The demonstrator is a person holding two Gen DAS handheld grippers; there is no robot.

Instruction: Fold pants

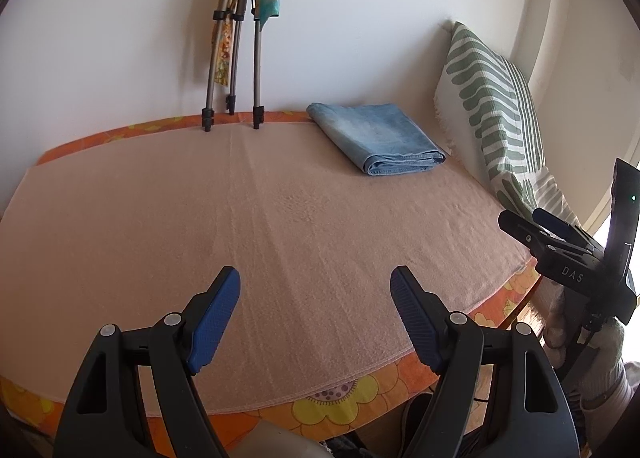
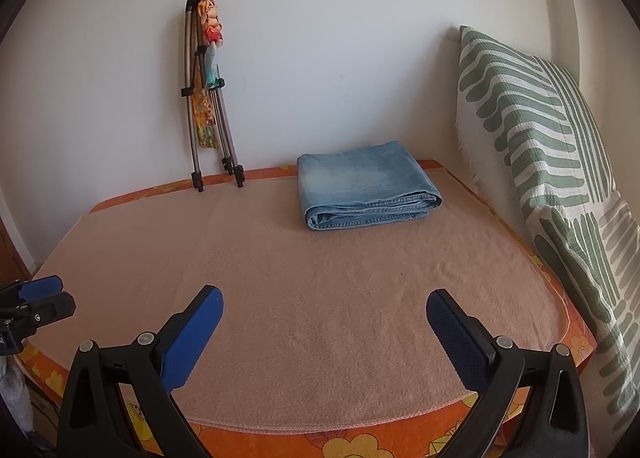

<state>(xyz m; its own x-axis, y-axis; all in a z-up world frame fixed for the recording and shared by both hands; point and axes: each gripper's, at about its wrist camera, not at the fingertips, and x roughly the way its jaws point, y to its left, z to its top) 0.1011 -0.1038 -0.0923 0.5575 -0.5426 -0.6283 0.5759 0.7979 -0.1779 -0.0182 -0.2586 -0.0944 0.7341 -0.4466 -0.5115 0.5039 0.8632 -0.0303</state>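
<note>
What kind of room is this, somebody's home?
Probably a home bedroom: folded jeans lie on a pink blanket over a floral mattress, with a striped pillow against the wall.

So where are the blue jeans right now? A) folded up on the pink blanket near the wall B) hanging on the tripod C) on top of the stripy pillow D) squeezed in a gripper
A: the jeans lie folded on the blanket, far from both open grippers.
</note>
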